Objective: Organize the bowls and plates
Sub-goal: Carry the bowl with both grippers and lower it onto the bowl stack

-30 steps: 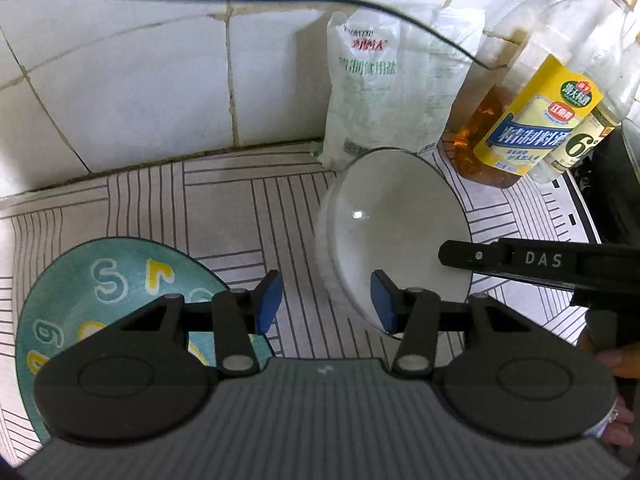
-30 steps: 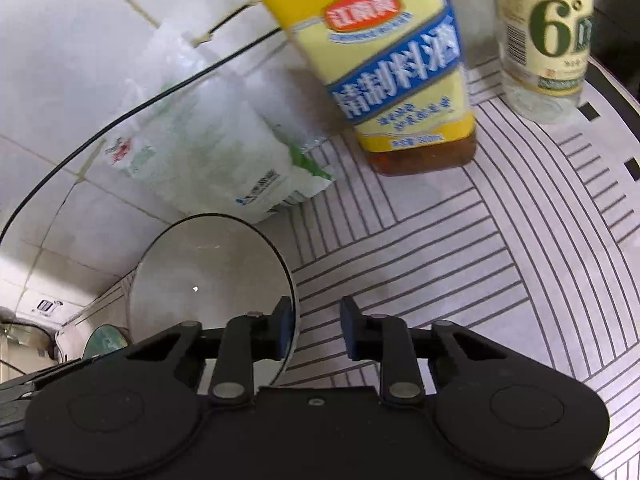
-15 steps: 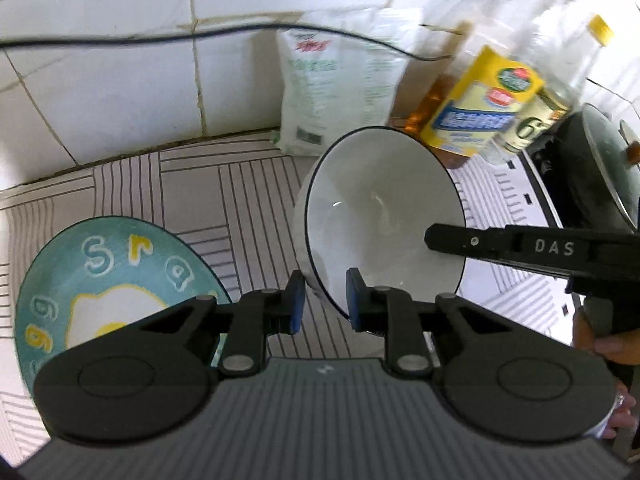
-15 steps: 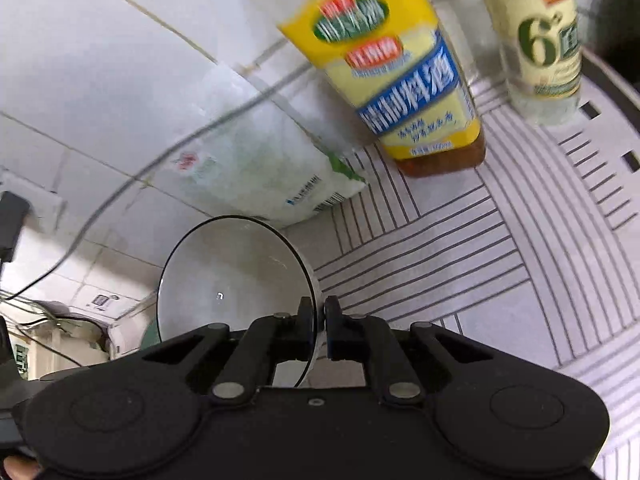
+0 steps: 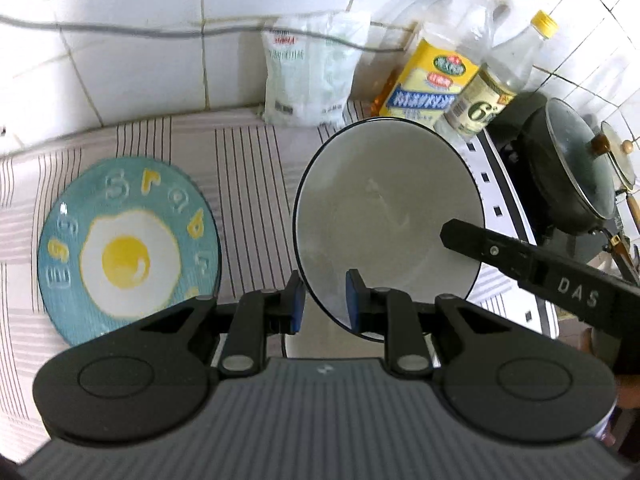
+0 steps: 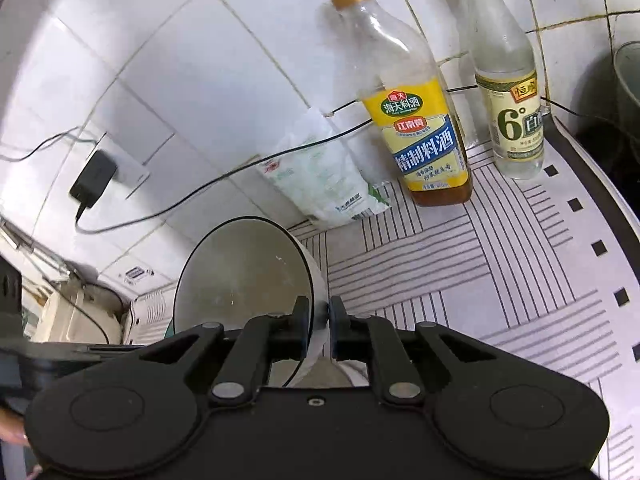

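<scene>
Both tongs you hold are pinching one white bowl (image 5: 384, 216): your left gripper (image 5: 322, 300) clamps its near rim, blue pads on either side of the wall, and your right gripper (image 6: 319, 322) clamps the rim on the opposite side, its arm reaching in across the bowl's right edge in the left view. Bowl: black-edged, tilted, held clear above the striped counter mat (image 6: 460, 280). Plate (image 5: 128, 248): teal, fried-egg print, flat on the mat, left of the bowl and apart from it. Against the tiled wall: a white bag (image 5: 308, 76), a yellow-labelled bottle (image 6: 424, 136), a clear bottle (image 6: 508, 100). Right of these: a dark lidded pan (image 5: 572, 172).
</scene>
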